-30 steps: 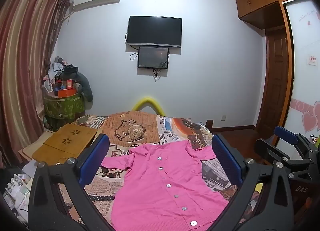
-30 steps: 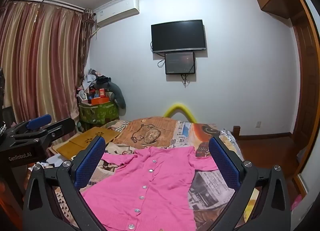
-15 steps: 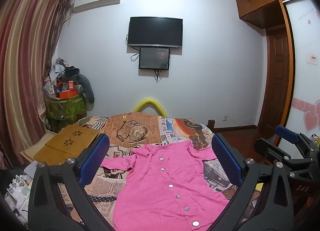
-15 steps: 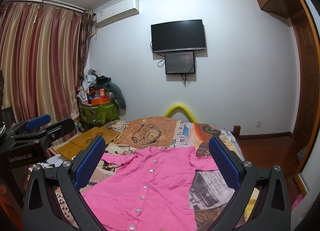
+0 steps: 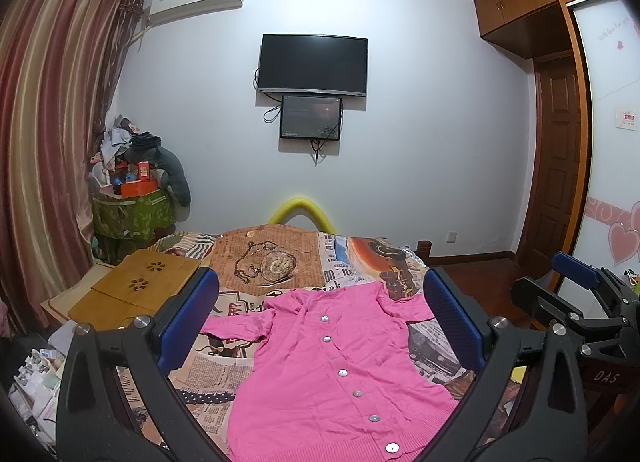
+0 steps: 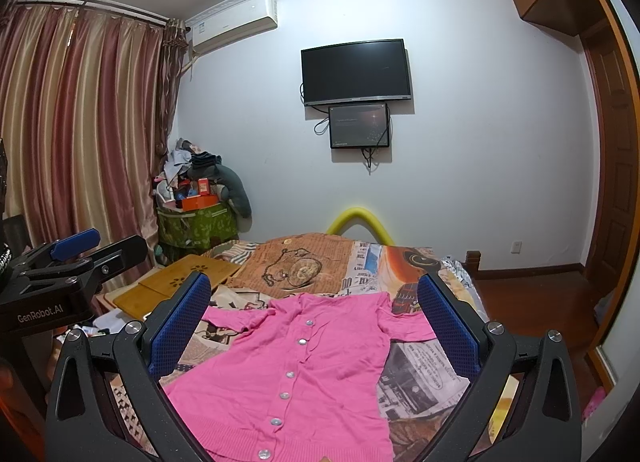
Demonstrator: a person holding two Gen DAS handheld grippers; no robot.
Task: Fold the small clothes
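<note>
Left gripper (image 5: pixel 320 326) and right gripper (image 6: pixel 314 326) both hover with fingers spread wide, holding nothing, above the pink cardigan (image 5: pixel 336 374) lying flat on the bed (image 5: pixel 280 258).

A black flat television (image 5: pixel 312 65) hangs above a smaller dark screen (image 5: pixel 311 117) on the white wall, beside striped reddish curtains (image 6: pixel 80 121).

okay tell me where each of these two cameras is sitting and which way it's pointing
Left wrist: rides the left gripper, held above the bed's near end, facing the TV wall; its open blue fingers frame the pink cardigan; the right gripper shows at right.
Right wrist: rides the right gripper, facing likewise; the left gripper shows at left.
Shared: cardigan, patterned bedspread, TV.
</note>
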